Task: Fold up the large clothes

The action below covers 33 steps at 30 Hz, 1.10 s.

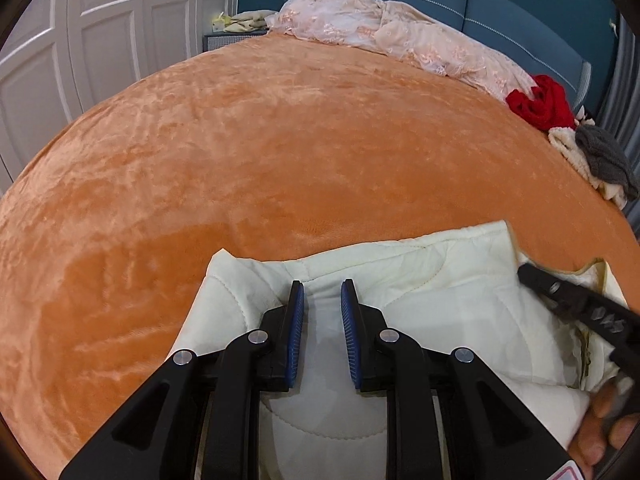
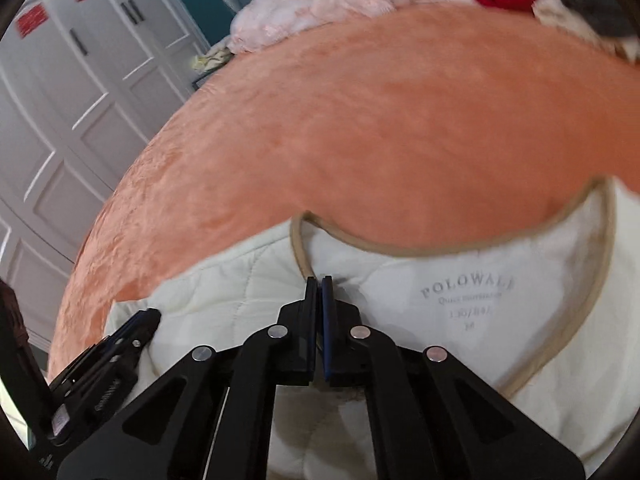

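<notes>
Lying on the orange bedspread [image 1: 240, 152], a cream quilted garment [image 2: 460, 320], seemingly tan-trimmed.

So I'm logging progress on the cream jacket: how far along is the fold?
Done: the cream quilted jacket lies on the orange blanket. In hand: the right hand-held gripper is shut at the tan-trimmed collar; the left hand-held gripper is open over the fabric. Left: no finished fold is visible yet.

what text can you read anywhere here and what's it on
"POLOWALI" (last letter unsure): printed inside the cream garment, below its neckline.
Small line under it: too blurred to read.
Size figures below that: blurred, not legible.
Embossed word on the left gripper body: too small to read.
Red wardrobe panels: no legible text.
</notes>
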### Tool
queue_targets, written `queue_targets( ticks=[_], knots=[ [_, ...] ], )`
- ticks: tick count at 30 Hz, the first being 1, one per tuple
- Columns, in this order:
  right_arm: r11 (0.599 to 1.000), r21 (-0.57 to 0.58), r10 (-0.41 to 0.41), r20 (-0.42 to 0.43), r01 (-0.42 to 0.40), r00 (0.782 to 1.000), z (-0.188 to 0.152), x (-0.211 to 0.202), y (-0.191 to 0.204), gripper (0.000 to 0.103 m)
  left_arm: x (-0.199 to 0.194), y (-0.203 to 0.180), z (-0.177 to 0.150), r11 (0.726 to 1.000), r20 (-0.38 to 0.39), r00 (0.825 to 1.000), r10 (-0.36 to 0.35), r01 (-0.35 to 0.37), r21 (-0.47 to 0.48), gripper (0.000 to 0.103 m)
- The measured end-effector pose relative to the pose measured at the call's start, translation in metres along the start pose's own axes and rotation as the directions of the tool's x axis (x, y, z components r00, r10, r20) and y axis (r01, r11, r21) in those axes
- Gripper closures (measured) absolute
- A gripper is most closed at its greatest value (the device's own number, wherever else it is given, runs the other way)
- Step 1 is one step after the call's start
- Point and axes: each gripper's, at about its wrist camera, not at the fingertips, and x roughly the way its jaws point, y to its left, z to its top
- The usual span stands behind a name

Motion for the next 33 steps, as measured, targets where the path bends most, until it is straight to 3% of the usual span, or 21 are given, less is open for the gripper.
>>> queue_targets(
  ticks=[5, 9, 12, 13, 15, 17, 19, 20, 21, 28, 31, 33],
  knots=[
    [0.999, -0.015, -0.035, 0.035, 0.035, 0.999, 0.001, -0.011, 0.005, 0.100, 0.002, -0.003, -0.001, 1.000, 0.007, 1.000, 0.017, -0.017, 0.013, 0.083],
    [0.996, 0.047, -0.086, 0.140, 0.080, 0.986, 0.005, -0.072, -0.017, 0.095, 0.000, -0.005, 0.005, 0.999, -0.020, 0.999, 0.027, -0.026, 0.025, 0.083],
    [0.984, 0.093, -0.167, 0.151, 0.154, 0.974, 0.009, -0.116, -0.059, 0.085, -0.020, -0.018, 0.015, 0.995, -0.015, 0.998, 0.062, -0.060, 0.081, 0.083],
    [0.975, 0.100, -0.211, 0.137, 0.199, 0.968, 0.010, -0.127, -0.078, 0.078, -0.033, -0.029, 0.019, 0.993, 0.009, 0.999, 0.046, -0.046, 0.107, 0.083],
    [0.950, 0.103, -0.307, 0.124, 0.296, 0.943, 0.008, -0.138, -0.105, 0.077, -0.048, -0.052, 0.025, 0.991, 0.022, 1.000, -0.004, 0.001, 0.135, 0.083],
    [0.936, 0.142, -0.336, 0.095, 0.321, 0.937, 0.005, -0.144, -0.134, 0.077, -0.057, -0.093, 0.032, 0.983, -0.007, 0.996, -0.087, 0.087, 0.165, 0.082],
    [0.934, 0.216, -0.304, 0.066, 0.284, 0.950, 0.002, -0.147, -0.162, 0.077, -0.056, -0.132, 0.035, 0.967, -0.047, 0.984, -0.175, 0.180, 0.179, 0.071],
    [0.931, 0.230, -0.302, 0.056, 0.282, 0.952, 0.001, -0.147, -0.170, 0.077, -0.052, -0.151, 0.035, 0.958, -0.074, 0.976, -0.206, 0.217, 0.186, 0.060],
    [0.929, 0.241, -0.302, 0.047, 0.283, 0.952, -0.001, -0.146, -0.179, 0.077, -0.048, -0.165, 0.034, 0.953, -0.094, 0.971, -0.219, 0.234, 0.193, 0.054],
    [0.948, 0.295, -0.140, 0.044, 0.121, 0.989, -0.009, -0.133, -0.201, 0.077, -0.010, -0.255, 0.006, 0.905, -0.202, 0.950, -0.237, 0.292, 0.310, 0.054],
    [0.962, 0.264, -0.086, 0.054, 0.069, 0.995, -0.010, -0.124, -0.195, 0.077, 0.005, -0.271, -0.006, 0.890, -0.219, 0.955, -0.199, 0.270, 0.368, 0.059],
    [0.969, 0.230, -0.100, 0.051, 0.085, 0.994, -0.010, -0.120, -0.188, 0.078, 0.014, -0.276, -0.016, 0.889, -0.206, 0.968, -0.146, 0.220, 0.402, 0.059]
  ],
)
